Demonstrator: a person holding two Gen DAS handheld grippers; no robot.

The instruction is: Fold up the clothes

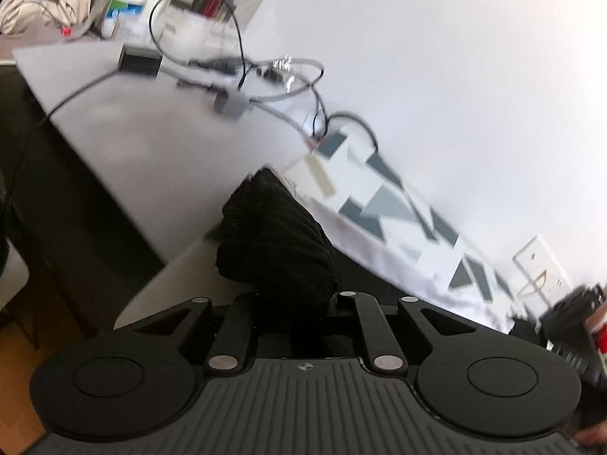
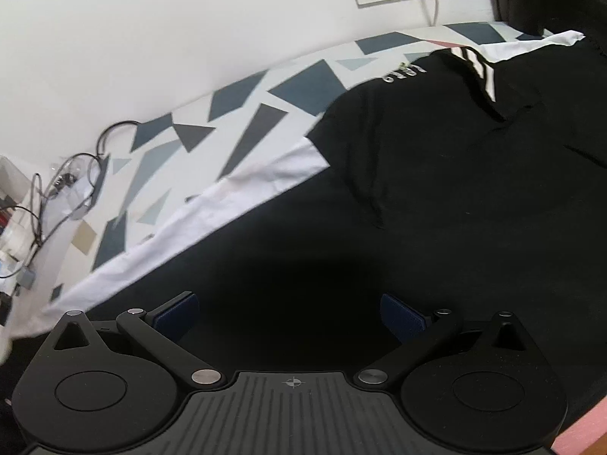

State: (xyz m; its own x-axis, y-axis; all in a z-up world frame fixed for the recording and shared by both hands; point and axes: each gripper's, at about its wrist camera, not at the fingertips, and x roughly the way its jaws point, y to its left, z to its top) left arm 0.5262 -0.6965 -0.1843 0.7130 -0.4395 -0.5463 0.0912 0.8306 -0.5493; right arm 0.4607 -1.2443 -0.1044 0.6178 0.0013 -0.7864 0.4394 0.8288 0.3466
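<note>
While your left gripper (image 1: 292, 303) is clamped on a bunched ribbed end of the black garment (image 2: 436, 174) — most likely a cuff or hem — and has it lifted clear of the tabletop (image 1: 151, 144), your right gripper (image 2: 288, 313) hangs with its jaws spread wide and nothing between the blue pads (image 2: 402, 320).

That garment lies spread over the patterned cloth (image 2: 242, 113) with grey and blue triangles, its striped trim and small white lettering at the far side near the wall. From the right gripper, the dark fabric sits directly beneath and ahead, so this hand is the nearer one to the main body of the clothing. The left is off at the edge, toward the clutter of cables (image 1: 242, 72).

The coming fold probably turns on one line: the stretch of fabric running from your lifted left end back toward the flat body. Carry the left end across that axis toward the right side, and bring the right gripper down to pin or pinch the cloth where it lies. How taut the fabric is between the two, neither view shows.
</note>
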